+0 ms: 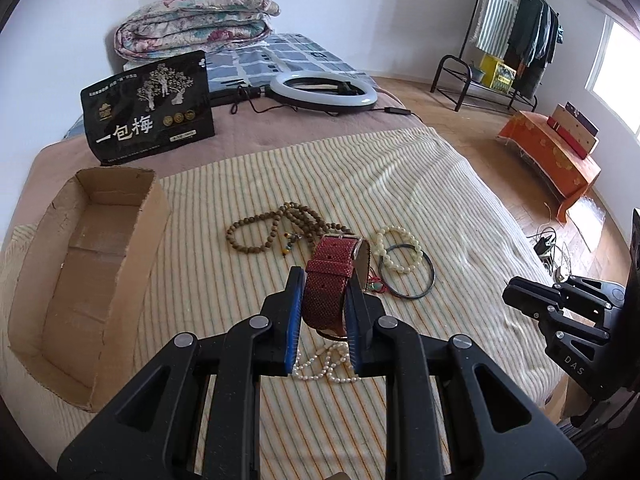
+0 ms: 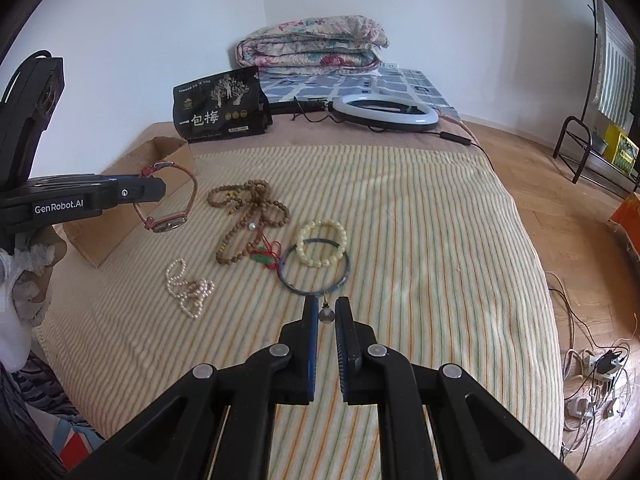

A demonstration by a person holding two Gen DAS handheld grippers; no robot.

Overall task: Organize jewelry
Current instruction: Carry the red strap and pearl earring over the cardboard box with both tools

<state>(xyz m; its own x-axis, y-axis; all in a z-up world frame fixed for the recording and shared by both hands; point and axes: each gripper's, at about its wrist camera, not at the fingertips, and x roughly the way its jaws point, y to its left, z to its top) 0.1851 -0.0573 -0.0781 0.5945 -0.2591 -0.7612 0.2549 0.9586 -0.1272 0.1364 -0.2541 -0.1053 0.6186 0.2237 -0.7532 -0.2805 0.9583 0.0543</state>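
Left wrist view first: your left tongs are clamped narrow on the red strap of the watch, which hangs clear of the striped blanket on the bed. By the look of it, you are mid-carry, and the next move is to swing toward the open cardboard box at the bed's left edge and release inside its walls. Wooden beads, a pearl strand and a cream bracelet on a dark bangle lie loose mid-bed.

Right wrist view: your right tongs are nearly shut, pinching the fine chain of a small round pendant that dangles between the blue pads. It likely goes to the box too; keep the chain from snagging.
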